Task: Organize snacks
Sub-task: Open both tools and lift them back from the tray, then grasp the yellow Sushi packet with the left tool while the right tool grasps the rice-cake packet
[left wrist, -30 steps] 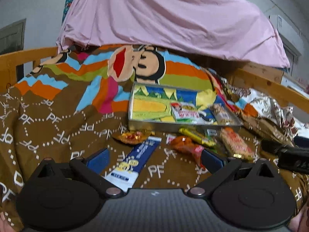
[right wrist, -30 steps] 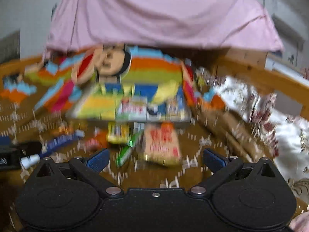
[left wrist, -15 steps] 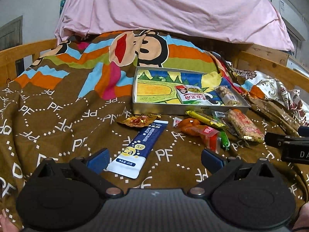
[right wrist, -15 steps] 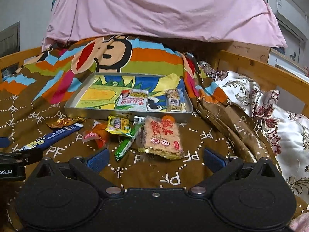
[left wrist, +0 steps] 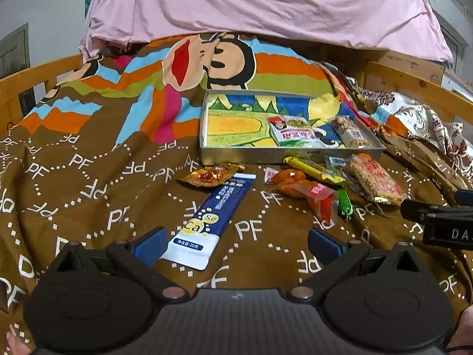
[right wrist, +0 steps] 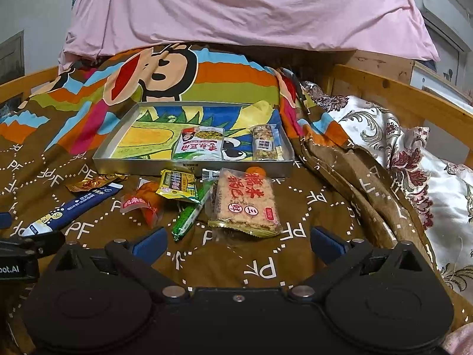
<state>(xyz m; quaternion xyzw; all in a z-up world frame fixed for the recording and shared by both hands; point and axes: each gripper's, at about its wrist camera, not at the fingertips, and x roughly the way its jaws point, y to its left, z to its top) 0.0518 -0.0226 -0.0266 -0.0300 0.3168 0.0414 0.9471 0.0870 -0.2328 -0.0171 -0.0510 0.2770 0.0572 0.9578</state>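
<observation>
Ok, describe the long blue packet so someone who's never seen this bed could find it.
Start at the metal tray on the brown blanket. In front of its left corner lies the blue packet, angled toward the left claw. It is the only long blue stick, with yellow bubbles near its white end.

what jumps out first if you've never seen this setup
A shallow metal tray with a bright cartoon lining sits mid-bed on a brown monkey-print blanket, already holding two snack packets. Loose snacks lie just in front of it, notably a rice cracker pack and a long blue sachet. Both grippers hover open and empty.
</observation>
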